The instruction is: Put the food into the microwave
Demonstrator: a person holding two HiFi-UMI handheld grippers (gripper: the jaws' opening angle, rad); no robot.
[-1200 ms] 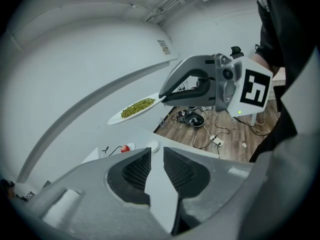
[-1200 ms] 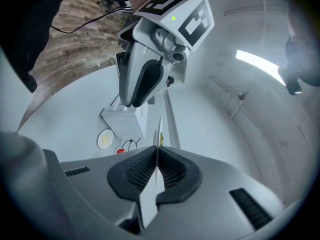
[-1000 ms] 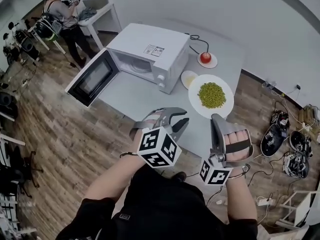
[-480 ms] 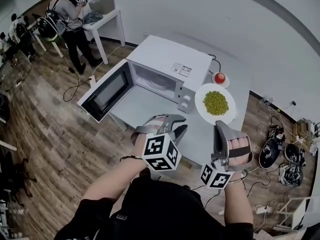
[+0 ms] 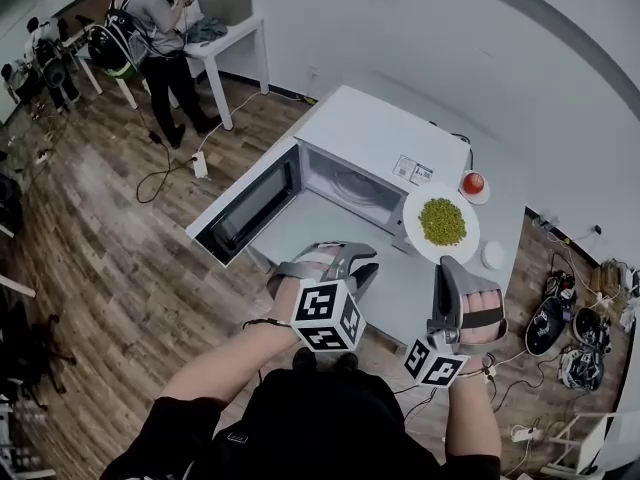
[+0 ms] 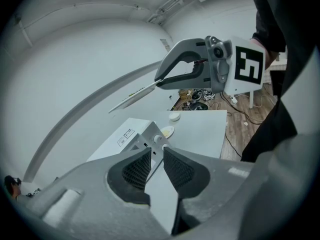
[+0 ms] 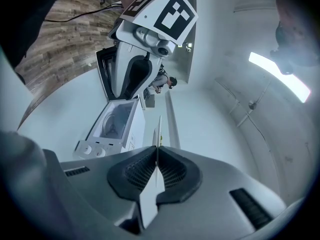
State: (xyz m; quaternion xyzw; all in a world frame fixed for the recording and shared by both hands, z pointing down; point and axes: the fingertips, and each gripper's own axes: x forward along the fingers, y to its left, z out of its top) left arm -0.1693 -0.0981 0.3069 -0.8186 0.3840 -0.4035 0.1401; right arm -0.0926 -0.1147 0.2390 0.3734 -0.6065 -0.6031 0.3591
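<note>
A white plate of green peas (image 5: 441,223) hangs in the air at the microwave's front right corner. My right gripper (image 5: 447,264) is shut on its near rim. In the right gripper view the plate (image 7: 157,130) shows edge-on between the pressed pads. The white microwave (image 5: 370,158) stands on the white table (image 5: 400,288) with its door (image 5: 245,208) swung wide and the cavity empty. My left gripper (image 5: 362,260) hovers left of the plate, open, nothing between its jaws. The left gripper view shows the right gripper (image 6: 165,80) holding the plate (image 6: 132,98).
A tomato on a small dish (image 5: 473,183) sits behind the plate, and a small white dish (image 5: 492,255) lies near the table's right edge. Cables and gear (image 5: 570,328) litter the floor at right. A person (image 5: 160,28) stands at a far table (image 5: 235,33).
Both grippers and the plate have travelled sideways along the table, from right of the microwave to its front right corner. The grip on the plate and the open left jaws are unchanged.
</note>
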